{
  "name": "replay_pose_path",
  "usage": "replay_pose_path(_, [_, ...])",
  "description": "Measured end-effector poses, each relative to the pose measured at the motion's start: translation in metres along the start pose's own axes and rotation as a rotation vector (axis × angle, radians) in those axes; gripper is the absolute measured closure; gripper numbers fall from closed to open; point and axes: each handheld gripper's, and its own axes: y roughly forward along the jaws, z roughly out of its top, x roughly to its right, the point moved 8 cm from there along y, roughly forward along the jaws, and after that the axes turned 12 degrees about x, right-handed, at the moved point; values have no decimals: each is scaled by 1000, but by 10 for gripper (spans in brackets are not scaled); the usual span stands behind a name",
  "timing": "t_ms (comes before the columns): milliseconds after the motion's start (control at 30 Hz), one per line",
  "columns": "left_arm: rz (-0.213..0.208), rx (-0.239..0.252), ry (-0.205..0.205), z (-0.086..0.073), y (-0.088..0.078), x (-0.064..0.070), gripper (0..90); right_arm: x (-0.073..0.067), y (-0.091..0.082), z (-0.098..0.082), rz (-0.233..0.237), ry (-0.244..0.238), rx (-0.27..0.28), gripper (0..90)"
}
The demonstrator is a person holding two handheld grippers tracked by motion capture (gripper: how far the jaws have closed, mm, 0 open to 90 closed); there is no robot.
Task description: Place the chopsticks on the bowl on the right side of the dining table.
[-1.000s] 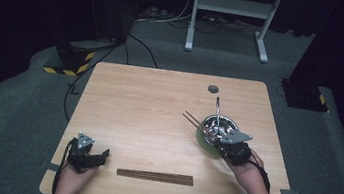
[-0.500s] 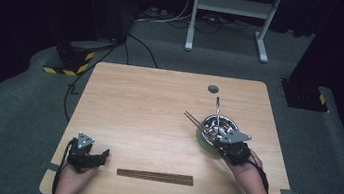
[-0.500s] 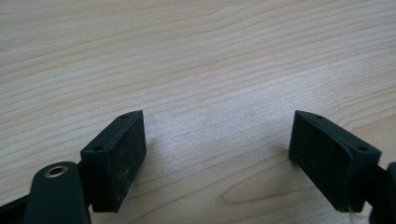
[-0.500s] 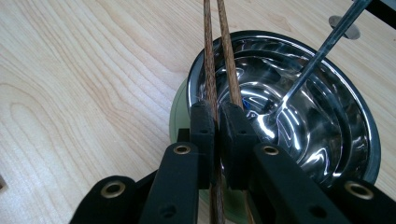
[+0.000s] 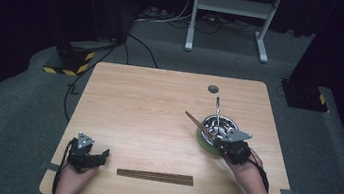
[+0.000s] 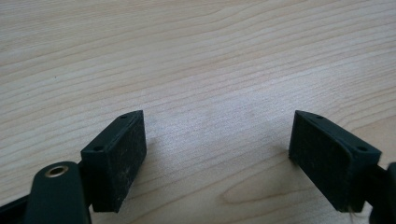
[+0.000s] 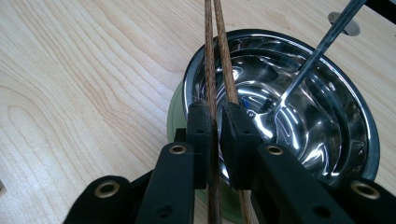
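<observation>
1. The right gripper (image 7: 215,122) is clamping a pair of brown wooden chopsticks (image 7: 212,60) between its black pads, though its jaws have just been easing open a little; the sticks are lying across the near-left rim of the steel bowl (image 5: 219,124), their far ends jutting out over the table (image 5: 147,114).
2. The chopsticks are looking light, stiff and thin — two slim rods that can scissor or roll apart, so in my judgement they are best taken near mid-length with both pressed side by side.
3. The bowl is shining like a mirror, round and hard, and sitting on a dull green plate (image 7: 177,119); a slim metal spoon (image 7: 313,51) is leaning inside it — slippery stuff, likely to clatter if knocked.
4. A second pair of chopsticks (image 5: 155,176) is lying flat near the table's front edge.
5. The left gripper (image 6: 217,154) is resting with its jaws wide apart over bare pale woodgrain, holding nothing.
</observation>
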Motion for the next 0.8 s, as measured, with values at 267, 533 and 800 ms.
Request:
replay_pose_path(267, [0,-1,0,0,0,0,189,2,-1,4,-5,4,18,758])
replay_pose_path(533, [-3,-4,4,0,0,0,190,7,7,15,0,61,22,670])
replay_pose_path(800, [-3,-4,3,0,0,0,191,11,16,14,16,86,-15,696])
